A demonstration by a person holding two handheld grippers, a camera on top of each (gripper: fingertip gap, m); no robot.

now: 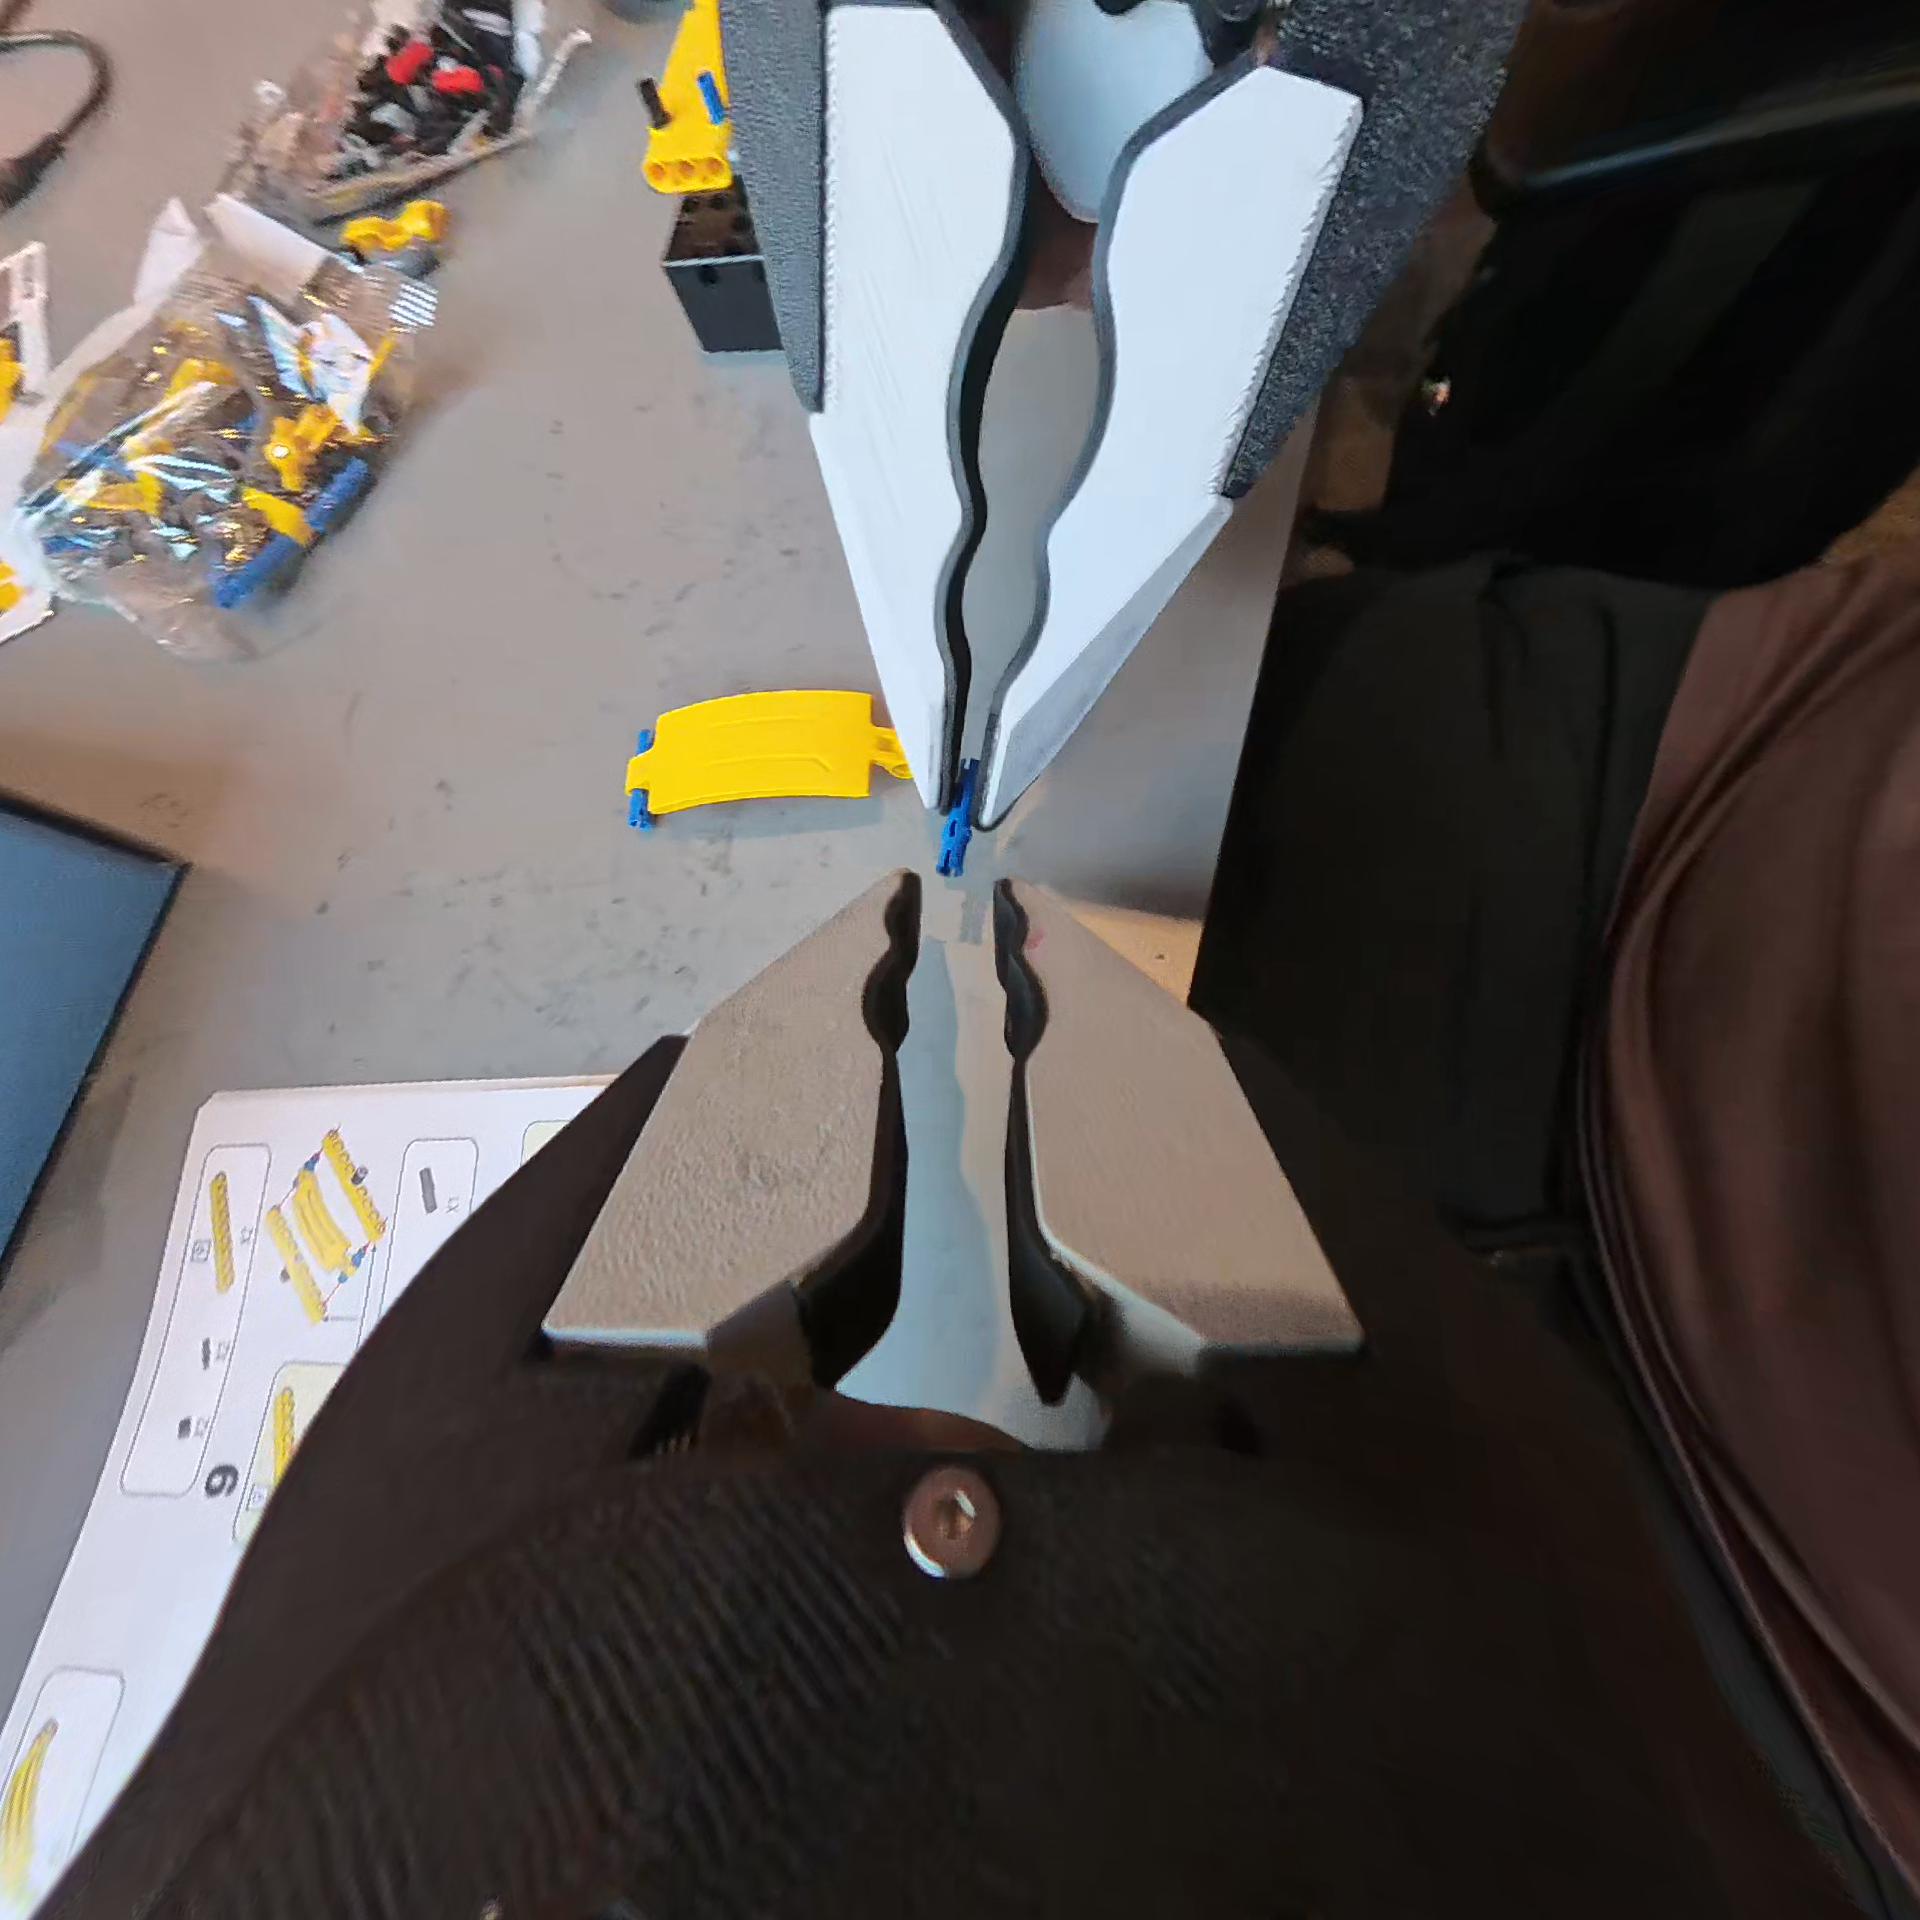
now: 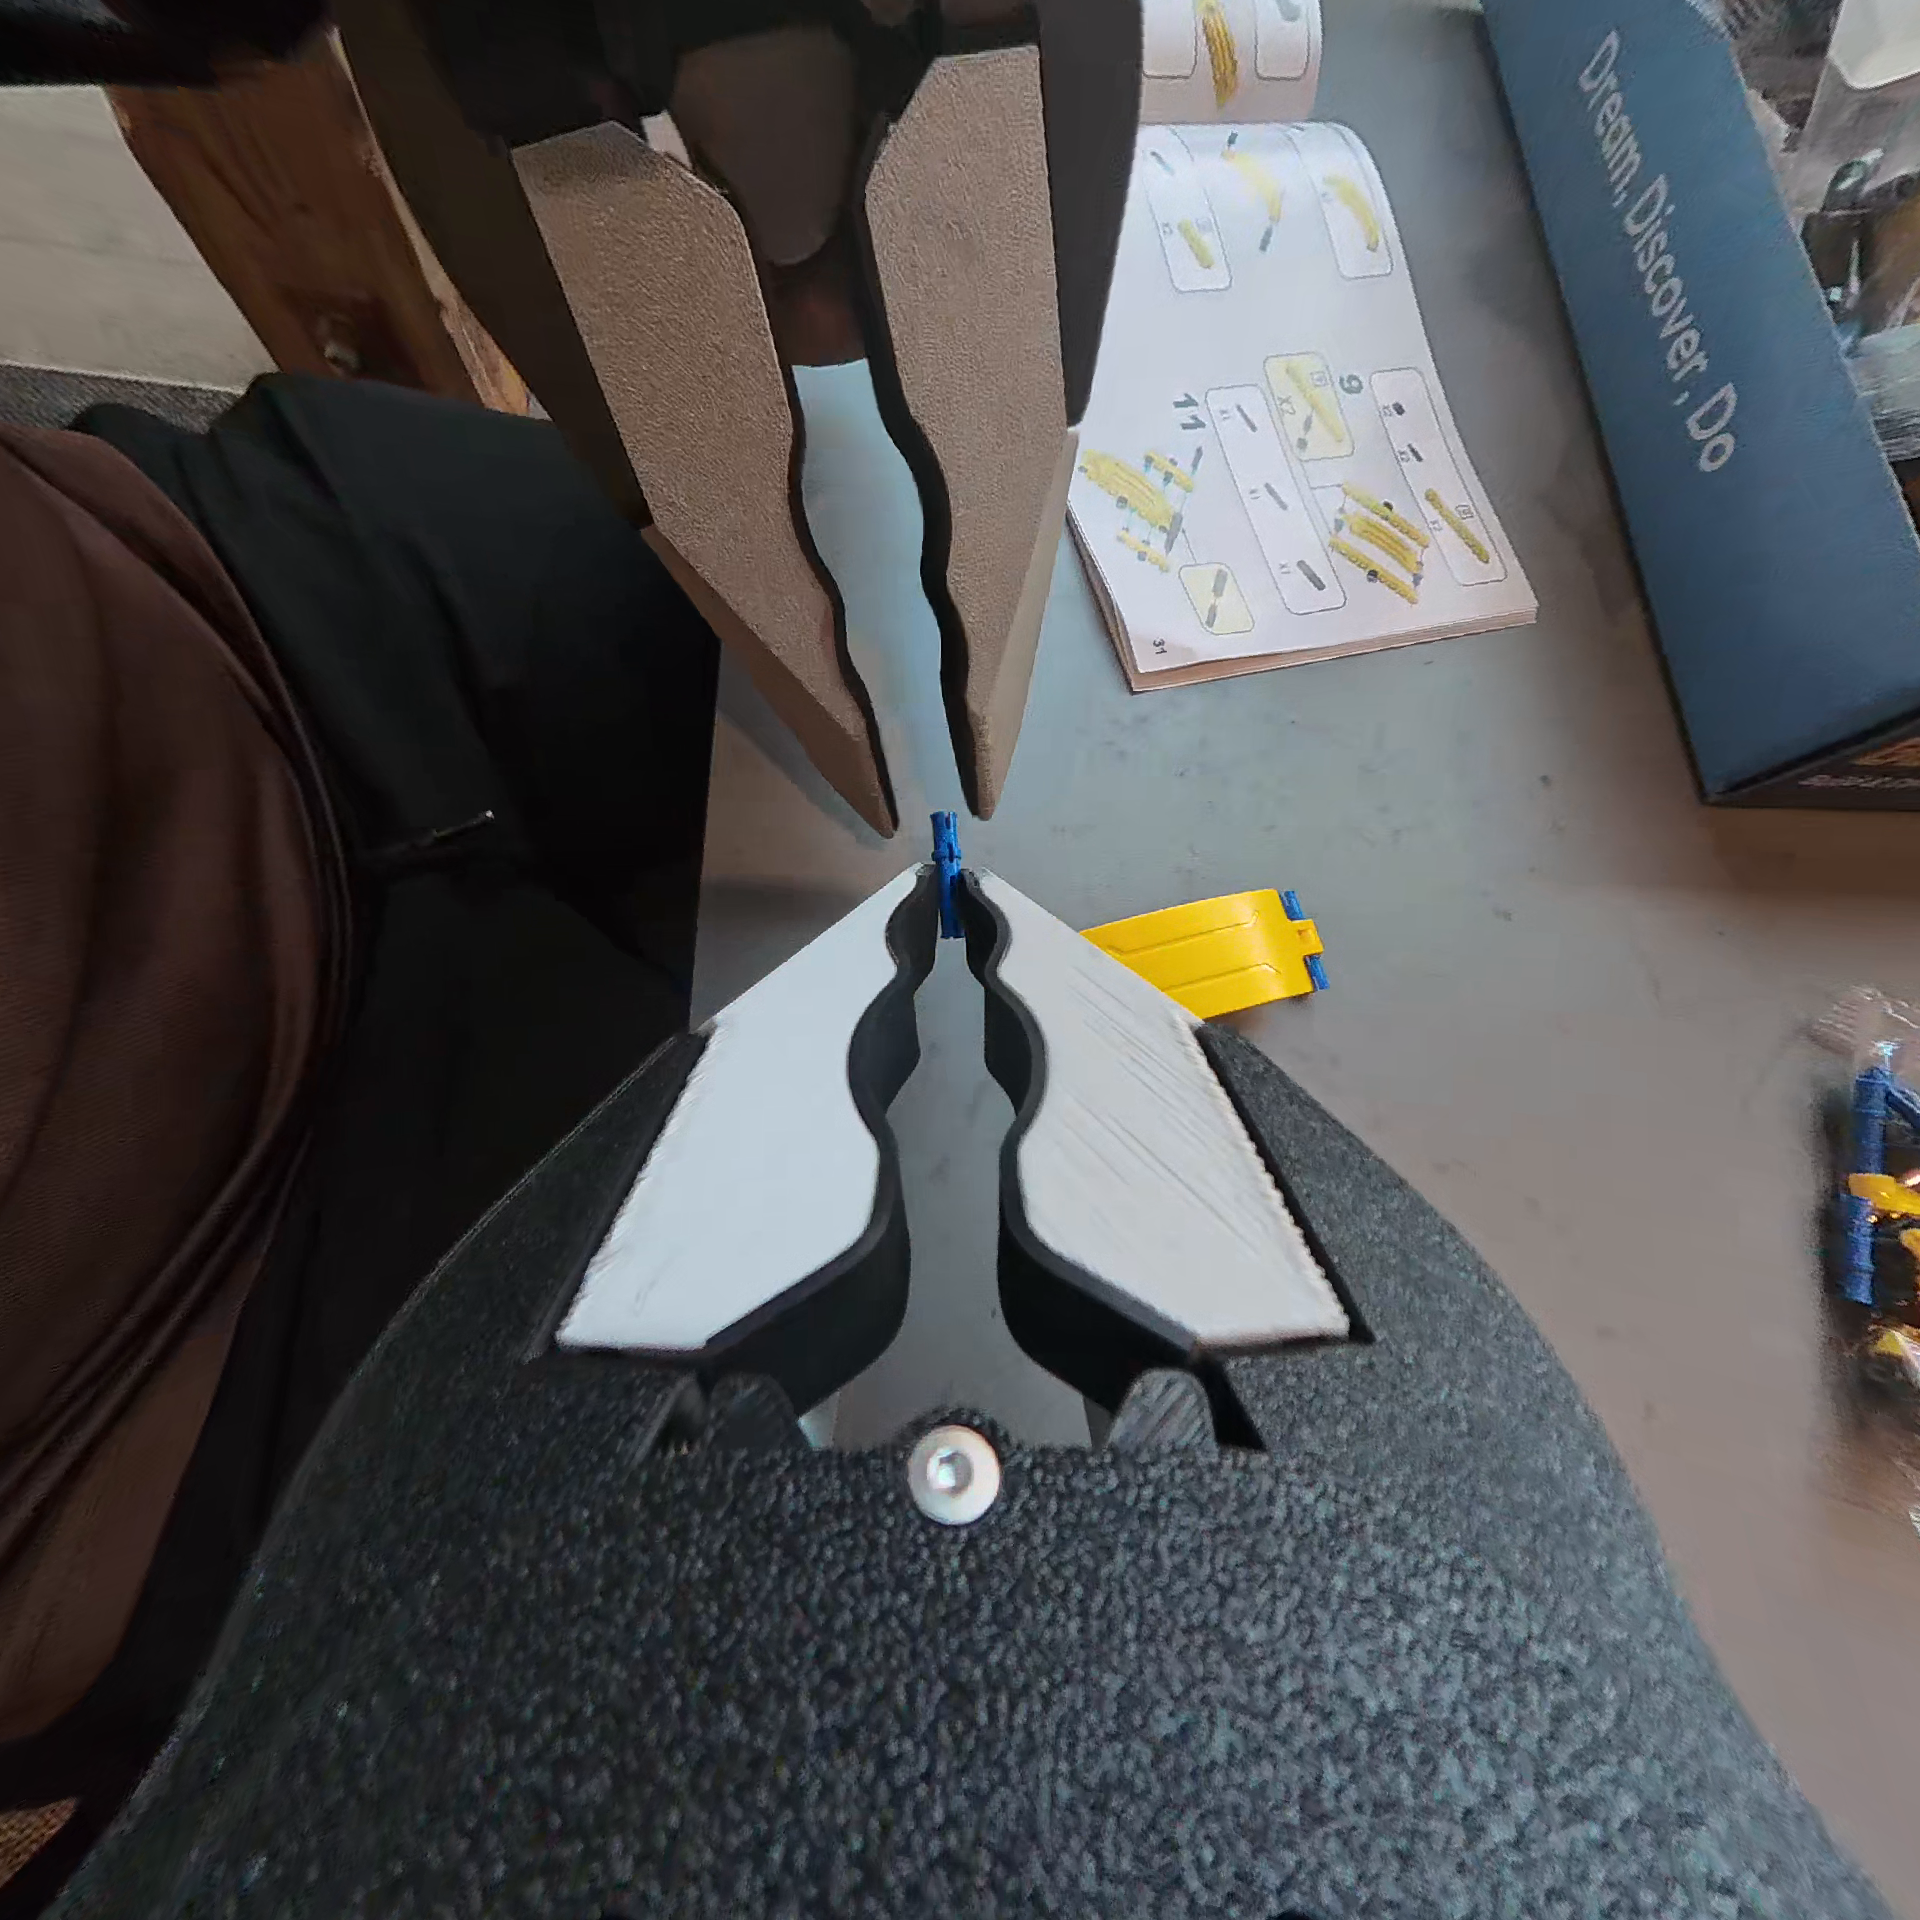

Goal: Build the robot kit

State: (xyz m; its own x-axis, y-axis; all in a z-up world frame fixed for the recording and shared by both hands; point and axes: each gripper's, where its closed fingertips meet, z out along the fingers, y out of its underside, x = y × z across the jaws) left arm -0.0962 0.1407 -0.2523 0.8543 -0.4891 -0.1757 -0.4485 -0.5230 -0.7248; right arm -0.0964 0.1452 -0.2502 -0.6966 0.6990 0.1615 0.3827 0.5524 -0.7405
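My right gripper (image 2: 948,878), with white fingers, is shut on a small blue pin (image 2: 945,883) and holds it by one end just above the grey table (image 2: 1351,1039). The pin's free end points at my left gripper (image 2: 932,821), whose grey-brown fingers stand slightly apart and empty, tip to tip with the right one. In the left wrist view my left gripper (image 1: 961,885) sits just short of the pin (image 1: 954,831) held by the right gripper (image 1: 964,805). A yellow curved panel (image 1: 764,764) with blue pins in its end lies on the table beside the tips; it also shows in the right wrist view (image 2: 1205,951).
An open instruction booklet (image 2: 1299,468) and a dark blue box (image 2: 1704,416) lie on the table. Clear bags of yellow, blue and black parts (image 1: 208,457) and a yellow and black assembly (image 1: 696,135) lie farther off. A person's brown and black clothing (image 1: 1766,1039) is at the table edge. Only a small space, under 4 cm, lies between the two pairs of fingers.
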